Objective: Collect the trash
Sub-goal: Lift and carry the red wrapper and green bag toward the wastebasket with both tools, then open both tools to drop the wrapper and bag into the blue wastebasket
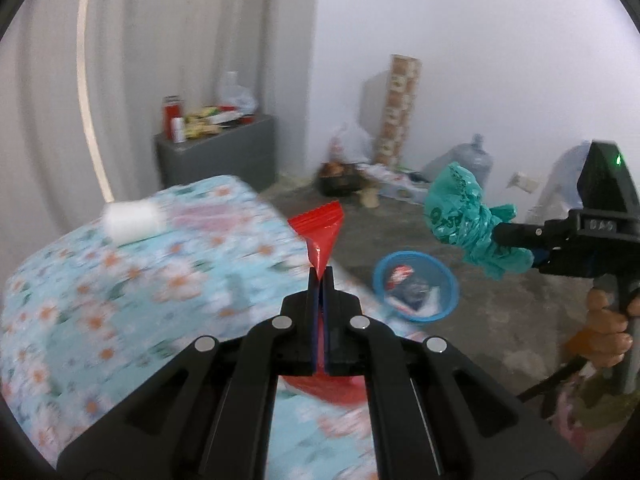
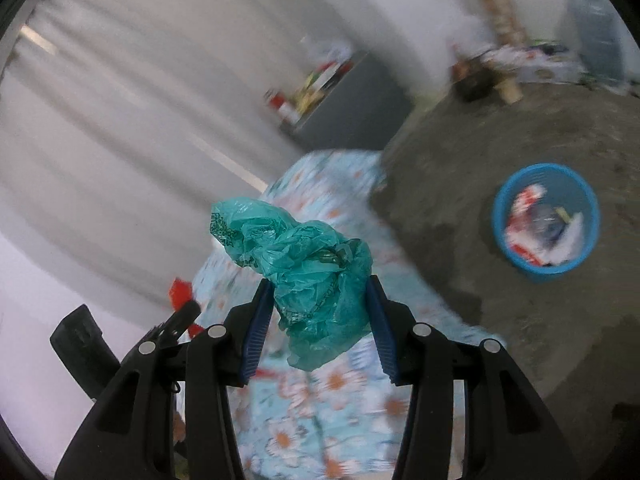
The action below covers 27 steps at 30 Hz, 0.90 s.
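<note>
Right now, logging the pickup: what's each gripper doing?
Left gripper: shut on the red wrapper.
Right gripper: shut on the crumpled green bag.

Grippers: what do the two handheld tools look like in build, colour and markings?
Both are black plastic. The left gripper and right gripper have slotted linkage arms with round silver pivot pins, and ribbed blue pads lining the fingers. The right one's body shows a green indicator light and embossed lettering, too blurred to read.

A red wrapper (image 1: 320, 236) is being pinched by the left gripper (image 1: 320, 280). A green plastic bag (image 1: 468, 216) is being held by the right gripper (image 1: 516, 240) above the blue bin (image 1: 448, 280).
</note>
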### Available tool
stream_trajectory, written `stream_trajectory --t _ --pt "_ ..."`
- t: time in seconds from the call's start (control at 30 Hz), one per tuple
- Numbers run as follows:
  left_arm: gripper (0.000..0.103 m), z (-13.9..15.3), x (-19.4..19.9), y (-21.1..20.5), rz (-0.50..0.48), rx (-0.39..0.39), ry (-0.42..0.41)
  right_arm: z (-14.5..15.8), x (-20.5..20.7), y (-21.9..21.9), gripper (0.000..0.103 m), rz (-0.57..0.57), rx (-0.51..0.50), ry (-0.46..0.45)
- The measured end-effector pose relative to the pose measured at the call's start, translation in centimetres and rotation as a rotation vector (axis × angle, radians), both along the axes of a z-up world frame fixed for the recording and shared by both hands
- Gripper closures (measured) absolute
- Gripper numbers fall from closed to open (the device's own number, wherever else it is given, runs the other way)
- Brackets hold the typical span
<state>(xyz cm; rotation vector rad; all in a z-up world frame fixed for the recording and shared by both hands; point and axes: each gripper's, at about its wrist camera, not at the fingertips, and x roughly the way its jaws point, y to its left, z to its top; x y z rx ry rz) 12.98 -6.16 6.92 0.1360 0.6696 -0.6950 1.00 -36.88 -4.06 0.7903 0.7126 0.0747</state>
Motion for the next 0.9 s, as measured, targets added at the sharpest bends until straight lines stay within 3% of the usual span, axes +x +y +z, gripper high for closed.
stream_trajectory --t 0.13,0.33,0.63,0.9 --pt "0.103 -0.1 1.1 -5.2 -0.112 -0.023 0.063 -1.2 -3.1 -4.6 0.057 -0.158 -0.005 0.027" --pt "0.103 -2.2 3.2 -14.6 -0.256 -0.015 0.193 -5.9 -6.0 -11.8 0.057 -0.338 0.082 0.099" --pt "0.103 -8.1 7.8 -30.2 -0.350 0.071 0.290 -14.9 -3.1 -19.8 0.056 -0.469 0.219 0.214" --pt "0.103 -15.1 11.4 -40.8 -0.362 0.188 0.274 -22.8 1.1 -24.1 0.054 -0.520 0.295 0.333"
